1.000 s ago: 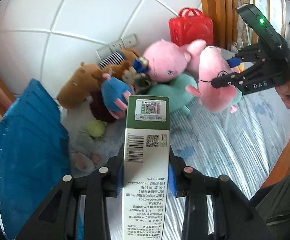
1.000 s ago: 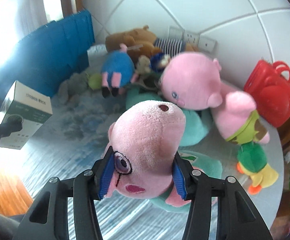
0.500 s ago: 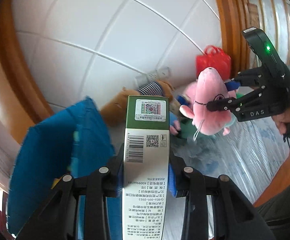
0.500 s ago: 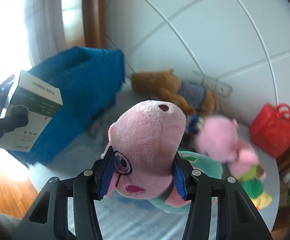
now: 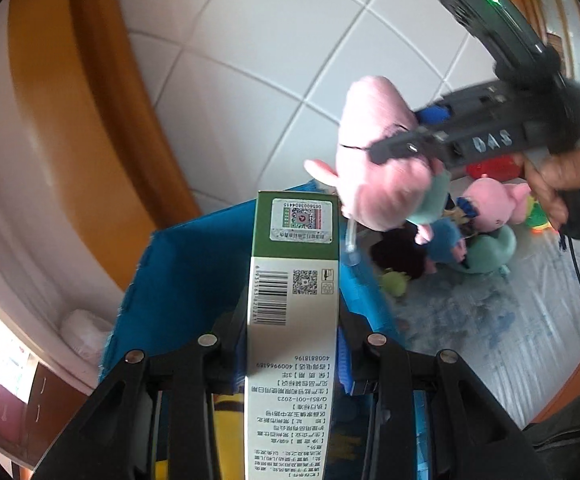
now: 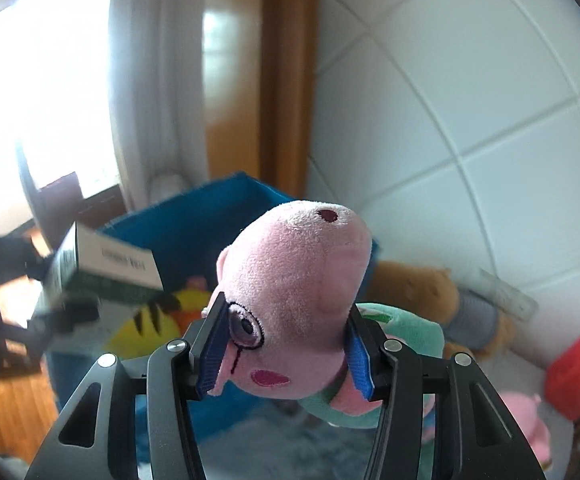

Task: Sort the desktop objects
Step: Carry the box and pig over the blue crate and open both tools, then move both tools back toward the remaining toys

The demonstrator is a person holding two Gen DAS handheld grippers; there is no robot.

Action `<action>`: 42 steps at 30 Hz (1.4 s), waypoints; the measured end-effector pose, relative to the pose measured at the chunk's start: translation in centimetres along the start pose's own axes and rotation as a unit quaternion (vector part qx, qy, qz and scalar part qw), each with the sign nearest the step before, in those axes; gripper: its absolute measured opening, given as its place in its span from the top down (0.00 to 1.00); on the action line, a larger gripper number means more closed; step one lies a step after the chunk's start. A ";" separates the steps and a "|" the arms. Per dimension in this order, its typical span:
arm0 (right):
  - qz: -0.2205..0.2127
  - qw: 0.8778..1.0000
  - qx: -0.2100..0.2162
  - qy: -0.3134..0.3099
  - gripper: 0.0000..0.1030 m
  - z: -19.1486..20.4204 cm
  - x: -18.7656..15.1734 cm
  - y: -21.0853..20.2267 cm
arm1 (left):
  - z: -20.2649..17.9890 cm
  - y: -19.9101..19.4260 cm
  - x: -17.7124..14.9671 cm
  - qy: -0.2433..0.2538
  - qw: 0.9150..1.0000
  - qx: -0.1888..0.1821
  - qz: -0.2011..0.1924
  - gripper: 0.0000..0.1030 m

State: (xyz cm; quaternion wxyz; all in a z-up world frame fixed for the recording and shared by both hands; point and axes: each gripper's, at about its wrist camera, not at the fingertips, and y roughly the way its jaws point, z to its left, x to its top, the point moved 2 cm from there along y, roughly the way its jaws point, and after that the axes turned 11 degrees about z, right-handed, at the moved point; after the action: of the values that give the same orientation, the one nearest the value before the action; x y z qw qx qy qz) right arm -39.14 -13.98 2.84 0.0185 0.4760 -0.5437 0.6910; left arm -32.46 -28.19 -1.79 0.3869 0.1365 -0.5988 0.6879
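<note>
Several soft toys lie heaped on the table (image 5: 490,320) to the right of the blue bin (image 5: 181,276): a pink pig (image 5: 494,204), a teal one (image 5: 490,250), a blue one (image 5: 444,240) and a small green one (image 5: 394,283), with a brown bear (image 6: 418,292) and a red bag (image 6: 578,376) further right against the tiled wall (image 5: 249,80). Inside the bin I see a yellow striped toy (image 6: 149,320), partly hidden by the box (image 5: 294,320). The far pile is blurred in my right view, and the box's lower end runs out of frame, so I cannot read much of it. My left gripper (image 5: 290,344) is closed on the box, a pad pressed on each long side, holding it upright over the bin's open top. My right gripper (image 6: 285,344) is clamped on the plush pig's (image 6: 294,296) head, blue pads (image 6: 211,344) squeezing its cheeks, snout pointing forward; it hangs in the air just right of the bin's rim, close beside the box without touching it, as far as I can tell.
</note>
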 end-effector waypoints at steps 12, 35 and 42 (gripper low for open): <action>0.033 0.997 0.061 -0.027 0.51 8.5 8.8 9.1 | 9.0 2.4 -2.8 -0.069 0.997 0.028 0.033 0.67; 0.050 0.998 0.029 0.039 0.04 5.0 2.0 8.6 | 7.5 4.0 -3.0 -0.093 0.995 0.018 0.030 0.00; 0.041 0.996 -0.008 0.080 0.04 -0.3 -7.4 4.0 | -2.1 3.6 0.4 -0.024 0.999 -0.039 0.029 0.00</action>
State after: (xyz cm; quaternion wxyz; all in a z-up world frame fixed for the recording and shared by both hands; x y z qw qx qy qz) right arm -37.44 -11.75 -5.13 0.0367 0.3965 -0.5649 0.7227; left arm -34.62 -26.05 -4.66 0.3574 0.1198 -0.6382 0.6713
